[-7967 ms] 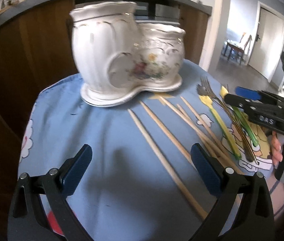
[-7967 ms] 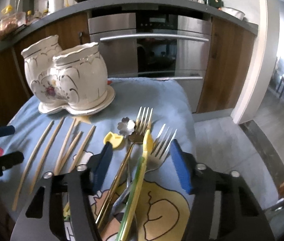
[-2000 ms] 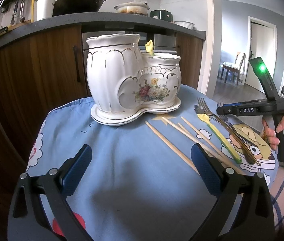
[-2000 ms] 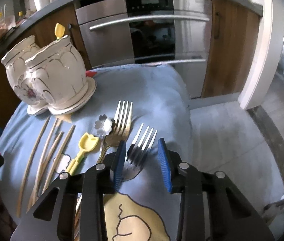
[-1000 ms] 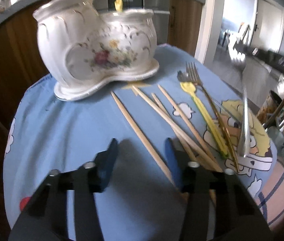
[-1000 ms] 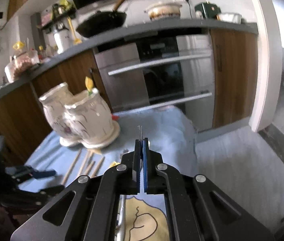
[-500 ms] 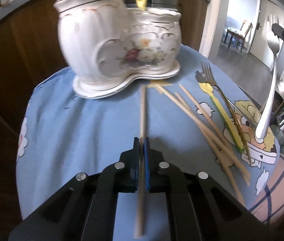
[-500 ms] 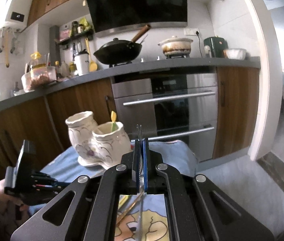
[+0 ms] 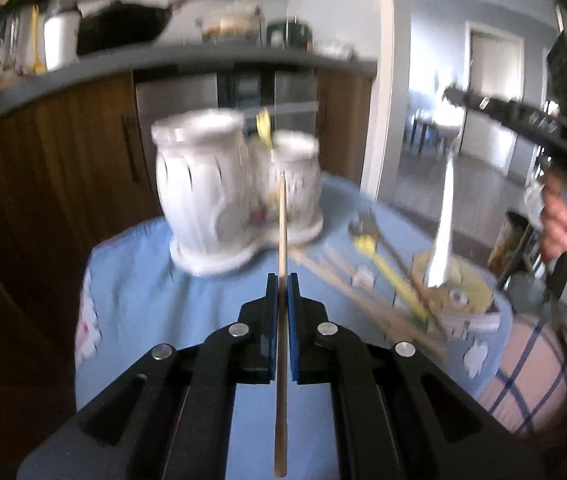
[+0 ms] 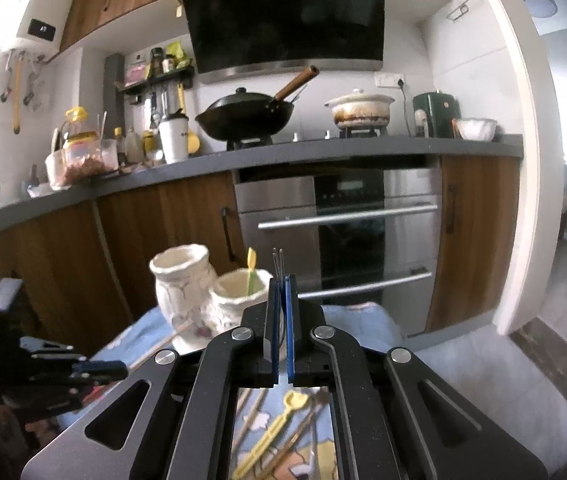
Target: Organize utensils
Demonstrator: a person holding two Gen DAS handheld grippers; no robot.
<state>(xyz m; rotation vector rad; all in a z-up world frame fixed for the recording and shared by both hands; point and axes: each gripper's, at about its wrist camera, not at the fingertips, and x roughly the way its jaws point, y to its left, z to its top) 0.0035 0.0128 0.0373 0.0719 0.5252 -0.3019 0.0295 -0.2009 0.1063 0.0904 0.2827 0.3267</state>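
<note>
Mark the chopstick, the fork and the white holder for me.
chopstick (image 9: 282, 216), left wrist view, shaft above the pads.
fork (image 9: 443, 216), left wrist view, handle.
white holder (image 10: 181, 280), right wrist view, taller pot's wall.

A: Where's the thin pale wooden chopstick (image 9: 282, 220)?
B: Clamped in the left gripper (image 9: 282, 280), pointing at the white ceramic double-pot holder (image 9: 219, 188), clear of the blue cloth (image 9: 131, 292).
A: And the silver metal fork (image 9: 441, 232)?
B: Upright in the right gripper (image 10: 281, 280), tines up.
A: What's left on the cloth?
B: More chopsticks (image 9: 363, 304), a yellow plastic scoop (image 10: 271, 436); another yellow handle (image 10: 251, 270) stands in the smaller pot
</note>
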